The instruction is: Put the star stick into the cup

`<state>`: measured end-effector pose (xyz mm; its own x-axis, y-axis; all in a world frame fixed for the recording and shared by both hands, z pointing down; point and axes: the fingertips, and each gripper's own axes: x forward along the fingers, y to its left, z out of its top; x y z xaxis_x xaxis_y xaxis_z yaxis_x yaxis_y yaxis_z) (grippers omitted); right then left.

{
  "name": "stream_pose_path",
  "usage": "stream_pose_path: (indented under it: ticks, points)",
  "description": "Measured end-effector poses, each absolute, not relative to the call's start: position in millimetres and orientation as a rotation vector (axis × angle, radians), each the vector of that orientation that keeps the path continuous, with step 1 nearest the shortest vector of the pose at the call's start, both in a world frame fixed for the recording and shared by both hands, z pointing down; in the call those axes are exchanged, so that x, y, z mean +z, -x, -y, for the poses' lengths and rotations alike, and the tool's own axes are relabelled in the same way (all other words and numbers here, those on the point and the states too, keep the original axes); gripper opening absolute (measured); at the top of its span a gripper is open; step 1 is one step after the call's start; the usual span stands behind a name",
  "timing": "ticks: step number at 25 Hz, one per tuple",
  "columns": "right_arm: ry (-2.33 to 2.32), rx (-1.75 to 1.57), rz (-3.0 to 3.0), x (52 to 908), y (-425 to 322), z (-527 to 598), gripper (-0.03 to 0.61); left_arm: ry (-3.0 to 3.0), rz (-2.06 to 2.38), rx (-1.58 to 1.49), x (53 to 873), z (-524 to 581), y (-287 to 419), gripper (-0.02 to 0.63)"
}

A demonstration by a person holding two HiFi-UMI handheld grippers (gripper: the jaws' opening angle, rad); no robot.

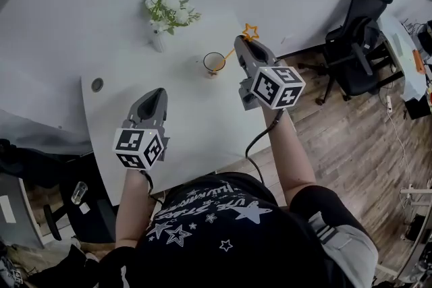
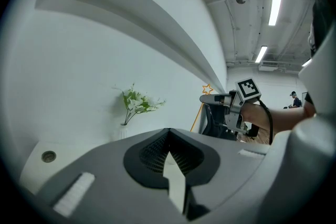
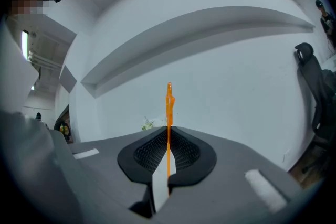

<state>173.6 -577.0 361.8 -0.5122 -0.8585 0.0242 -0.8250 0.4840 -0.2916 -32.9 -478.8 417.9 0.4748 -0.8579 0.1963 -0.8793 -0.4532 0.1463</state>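
Near the far right edge of the counter (image 1: 182,125), the star stick (image 3: 169,105) is pinched along its shaft by the nearly closed right claw (image 3: 168,131), its lower end slanted toward the cup (image 1: 214,63). It is judged light, thin and bendy, so a hold on the shaft is advised. The left claw (image 2: 168,134) is seen shut and empty.

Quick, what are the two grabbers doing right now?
Left gripper: shut, empty.
Right gripper: shut on the star stick.
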Motion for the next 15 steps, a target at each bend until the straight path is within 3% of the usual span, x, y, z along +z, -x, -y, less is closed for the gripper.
stream_pose_path:
  ticks: [15]
  points:
    - [1.524,-0.606,-2.644,446,-168,638,0.032,-2.419,1.478,0.204,455,521,27,0.003]
